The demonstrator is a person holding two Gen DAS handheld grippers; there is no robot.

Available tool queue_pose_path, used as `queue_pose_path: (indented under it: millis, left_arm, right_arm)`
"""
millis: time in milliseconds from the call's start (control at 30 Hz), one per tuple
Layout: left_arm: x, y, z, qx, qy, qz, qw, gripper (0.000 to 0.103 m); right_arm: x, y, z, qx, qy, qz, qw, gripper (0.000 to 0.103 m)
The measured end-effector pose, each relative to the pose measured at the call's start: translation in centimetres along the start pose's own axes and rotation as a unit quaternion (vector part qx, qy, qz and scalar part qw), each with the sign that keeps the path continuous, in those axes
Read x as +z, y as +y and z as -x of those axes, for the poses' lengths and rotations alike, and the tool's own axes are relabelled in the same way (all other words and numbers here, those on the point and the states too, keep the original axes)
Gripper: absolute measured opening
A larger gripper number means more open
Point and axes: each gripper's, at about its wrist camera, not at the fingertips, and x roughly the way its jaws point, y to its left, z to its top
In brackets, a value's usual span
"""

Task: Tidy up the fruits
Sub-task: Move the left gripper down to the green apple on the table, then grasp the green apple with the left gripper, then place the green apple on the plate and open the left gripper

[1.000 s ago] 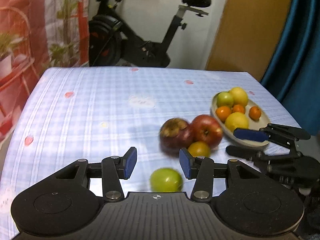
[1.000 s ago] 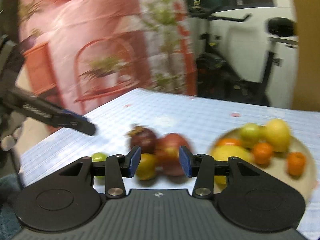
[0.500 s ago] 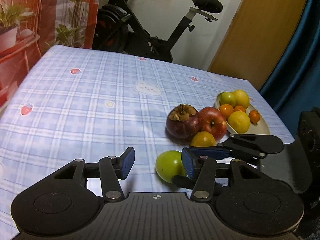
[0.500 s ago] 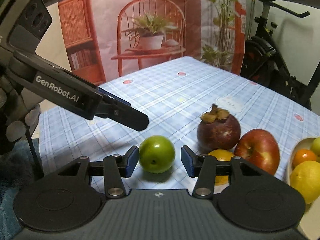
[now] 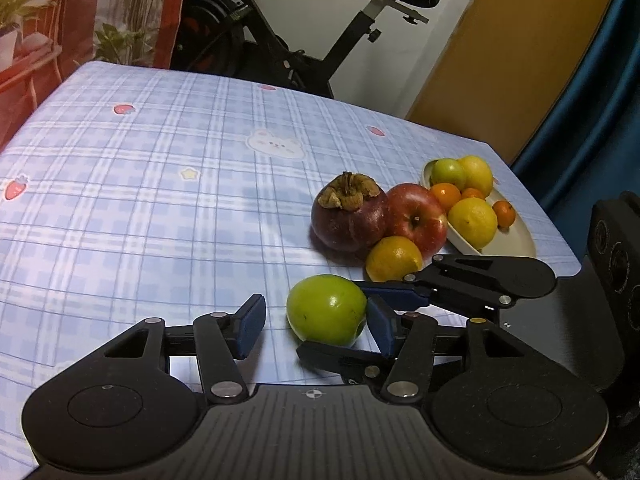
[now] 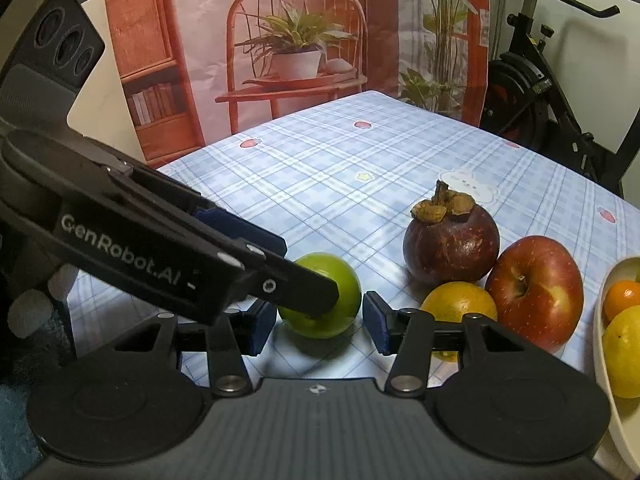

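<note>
target: green fruit [image 6: 320, 300] on bench, near the fruit cluster | right gripper [image 6: 318, 326] fingers apart, straddling it, just closing | left gripper [image 5: 316, 326] fingers apart, just opening, fruit toward its right finger

green fruit [image 5: 326, 314]: glossy, smooth | tablecloth [image 5: 160, 184]: matt cloth | mangosteen [image 5: 349, 216]: dull, rough calyx

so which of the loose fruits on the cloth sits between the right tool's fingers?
The green fruit, alone at the near edge; the mangosteen, red apple and orange cluster beyond, by the plate.
</note>
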Motion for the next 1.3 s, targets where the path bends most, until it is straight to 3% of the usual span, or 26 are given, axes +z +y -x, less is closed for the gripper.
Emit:
queue_pose_path:
  millis: [133,567,800,1133,1300]
  left_arm:
    - [-0.2,-0.5,0.0,-0.008,-0.001,-0.008,0.9999,0.046]
    - [-1.2,-4.6,1.5,0.003,-0.020,-0.055,0.9983,0.046]
    - [-0.2,-7.2,1.4,-0.012,-0.025,-0.068,0.9973,0.046]
    - [1.9,-12.8,-0.9,-0.028,-0.012,-0.123,0.9920,0.046]
    - [3.1,-15.5,-3.8,-0.049,-0.002,-0.140,0.9889,0.046]
  right_arm:
    - [-0.1,-0.2,0.1,0.002,-0.003,-0.008,1.000,0.048]
    - [-1.7,0.3,3.4,-0.015,-0.042,-0.022,0.999,0.048]
    - [-2.7,-1.5,6.3,-0.033,-0.072,-0.056,0.995,0.048]
    - [-4.2,-5.5,11.2,-0.075,-0.112,-0.128,0.983,0.048]
    - [-5.5,-8.5,13.3,-0.107,-0.129,-0.172,0.971,0.048]
